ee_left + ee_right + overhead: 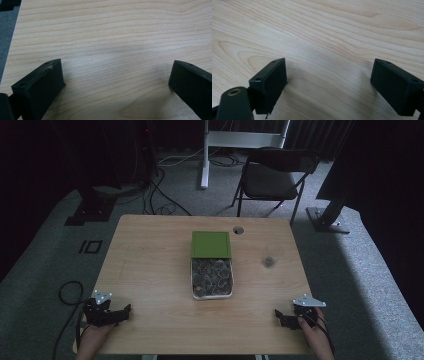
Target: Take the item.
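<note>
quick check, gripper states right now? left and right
Left gripper: open, jaws wide apart, nothing between them, over bare table.
Right gripper: open, jaws wide apart, holding nothing, also over bare wood.

We see two handheld grippers, both matte black. The left gripper [107, 312] and the right gripper [295, 316] each carry a small grey three-cornered plate on top, dotted with dark holes. A black cable [67, 300] loops away from the left one. Close up, each jaw is a blocky black wedge with small round screw holes in its top face. The right gripper's near arm shows a brass-coloured ring.
</note>
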A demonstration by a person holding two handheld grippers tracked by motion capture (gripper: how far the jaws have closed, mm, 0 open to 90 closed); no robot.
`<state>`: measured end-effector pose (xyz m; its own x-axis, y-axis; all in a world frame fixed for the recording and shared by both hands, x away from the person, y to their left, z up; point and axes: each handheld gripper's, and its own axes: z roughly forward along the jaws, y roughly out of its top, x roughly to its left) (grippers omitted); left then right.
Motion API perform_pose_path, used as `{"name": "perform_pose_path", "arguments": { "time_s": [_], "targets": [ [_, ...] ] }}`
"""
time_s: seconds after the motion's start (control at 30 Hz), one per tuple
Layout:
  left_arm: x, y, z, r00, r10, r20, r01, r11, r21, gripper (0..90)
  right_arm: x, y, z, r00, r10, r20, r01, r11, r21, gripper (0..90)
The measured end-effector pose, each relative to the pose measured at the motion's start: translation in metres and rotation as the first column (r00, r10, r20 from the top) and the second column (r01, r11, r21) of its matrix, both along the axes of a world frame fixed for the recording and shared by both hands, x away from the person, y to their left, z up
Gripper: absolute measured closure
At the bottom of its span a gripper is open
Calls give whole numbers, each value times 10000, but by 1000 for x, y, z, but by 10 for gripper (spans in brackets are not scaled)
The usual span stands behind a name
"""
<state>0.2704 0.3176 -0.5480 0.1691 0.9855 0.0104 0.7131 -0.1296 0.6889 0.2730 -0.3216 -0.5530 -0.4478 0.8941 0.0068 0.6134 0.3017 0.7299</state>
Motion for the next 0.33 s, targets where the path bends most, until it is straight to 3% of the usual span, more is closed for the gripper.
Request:
{"name": "perform_pose_path", "arguments": {
  "time_s": [0.33],
  "targets": [
    [0, 0, 0, 10000, -1, 1, 1, 10000, 0, 2, 0, 1, 0, 9998, 180, -26, -180, 9998, -4, 125]
  ]
}}
